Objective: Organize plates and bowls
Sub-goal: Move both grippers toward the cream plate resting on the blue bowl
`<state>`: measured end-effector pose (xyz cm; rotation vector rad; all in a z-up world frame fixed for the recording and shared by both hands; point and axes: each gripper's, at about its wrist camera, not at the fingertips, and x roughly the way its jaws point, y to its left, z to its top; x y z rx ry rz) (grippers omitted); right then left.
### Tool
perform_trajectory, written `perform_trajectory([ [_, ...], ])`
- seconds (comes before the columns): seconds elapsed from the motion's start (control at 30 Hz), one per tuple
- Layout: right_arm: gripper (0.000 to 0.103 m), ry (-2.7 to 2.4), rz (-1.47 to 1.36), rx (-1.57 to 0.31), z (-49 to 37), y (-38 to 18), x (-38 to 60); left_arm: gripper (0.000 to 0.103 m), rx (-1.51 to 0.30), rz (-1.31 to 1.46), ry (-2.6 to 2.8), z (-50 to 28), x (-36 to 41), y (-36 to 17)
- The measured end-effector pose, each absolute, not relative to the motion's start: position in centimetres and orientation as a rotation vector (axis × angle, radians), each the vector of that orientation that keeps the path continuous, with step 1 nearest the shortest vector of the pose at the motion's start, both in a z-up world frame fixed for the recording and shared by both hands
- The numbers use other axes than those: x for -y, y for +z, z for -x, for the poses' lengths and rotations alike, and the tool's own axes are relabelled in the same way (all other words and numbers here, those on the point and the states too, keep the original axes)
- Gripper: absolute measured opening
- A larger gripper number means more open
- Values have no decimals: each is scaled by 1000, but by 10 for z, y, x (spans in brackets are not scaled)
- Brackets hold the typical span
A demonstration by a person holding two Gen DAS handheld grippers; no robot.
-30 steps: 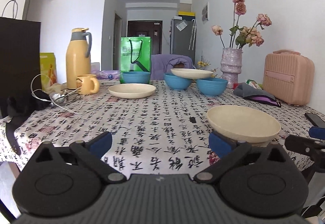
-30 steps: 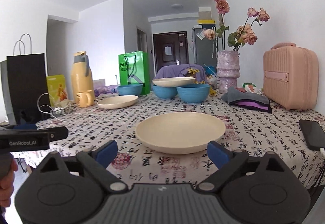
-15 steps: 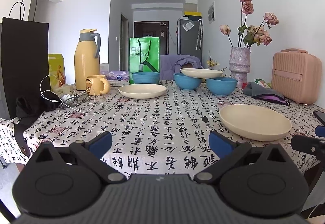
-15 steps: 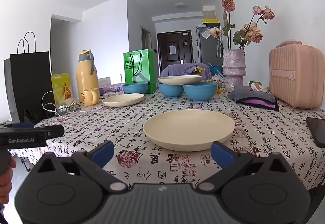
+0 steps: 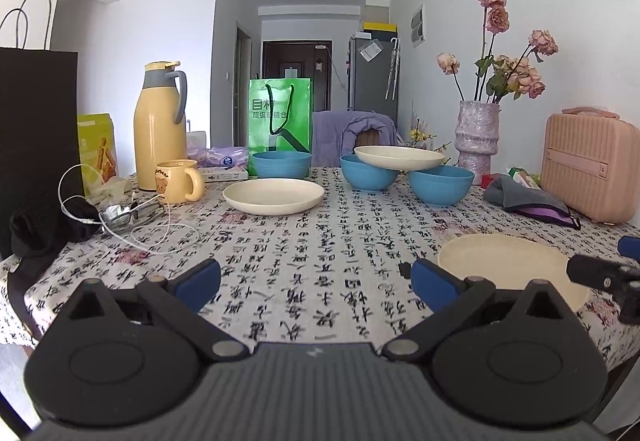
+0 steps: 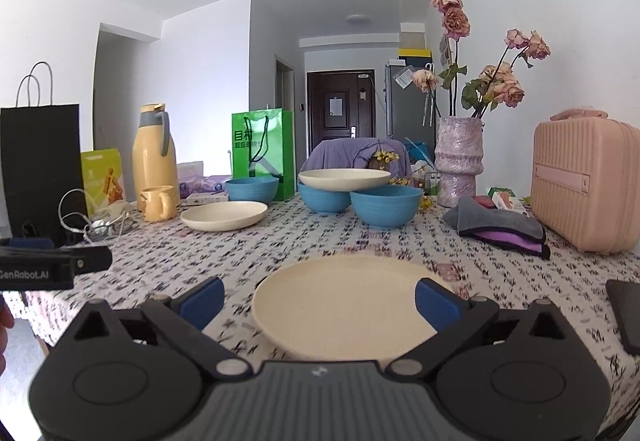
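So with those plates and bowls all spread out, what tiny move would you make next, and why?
Probably ease the right hand-held gripper forward and down until a pad reaches the near cream plate's rim. Its jaws stand wide open with nothing pressed between them, and that plate lies alone on the tablecloth right ahead, away from the blue bowls.

The left tongs point(image 5: 316, 279) point forward and slightly downward, their blue pads point(image 5: 199, 277) spread wide with nothing between them. The right tongs point(image 6: 318, 299) sit in the same pose, tilted a little below level, pads point(image 6: 434, 301) set wide apart and gripping nothing; their jaws have just been opening. In the left wrist view the right tongs' tip point(image 5: 600, 273) shows at 3 o'clock. In the right wrist view the left tongs point(image 6: 56, 265) reach in at 9 o'clock, with a bit of hand point(image 6: 5, 321) below them.
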<state>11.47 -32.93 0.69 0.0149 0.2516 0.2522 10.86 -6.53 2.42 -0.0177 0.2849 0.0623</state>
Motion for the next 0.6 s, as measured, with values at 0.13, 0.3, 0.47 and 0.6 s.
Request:
perform_trajectory([
  [0.13,102,253,-44,-251,-142,23,336,103,-292,23,47,-135,67,34],
  [0.3,102,232,-61,-241,-178,43,345,103,-323,62,16,-173,66,48],
  [0.47,102,237,-92,-262,-215,59,357,103,-332,61,4,-210,68,61],
  [0.6,102,268,-167,-303,-248,73,372,103,-365,57,-17,-242,69,73],
])
